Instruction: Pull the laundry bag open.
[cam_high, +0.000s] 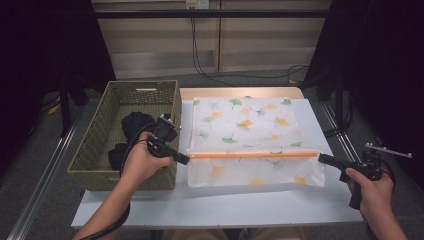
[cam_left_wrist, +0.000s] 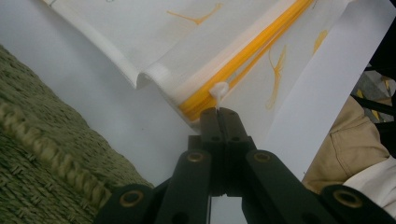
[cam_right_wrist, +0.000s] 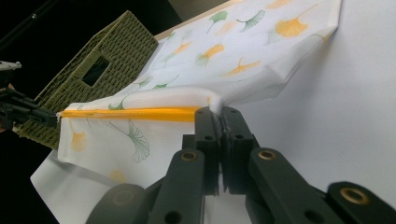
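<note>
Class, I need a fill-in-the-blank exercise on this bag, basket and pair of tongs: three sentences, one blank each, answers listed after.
1. The zipper strip across the leaf-print bag is coloured ____.
2. The left tongs pinch the zipper's white ____.
3. The woven basket stands beside the person's ____ hand.

Missing words: orange; pull tab; left

White ginkgo-print zip pouch (cam_high: 247, 132) lies flat, orange zipper (cam_high: 252, 155) stretched crosswise
</note>
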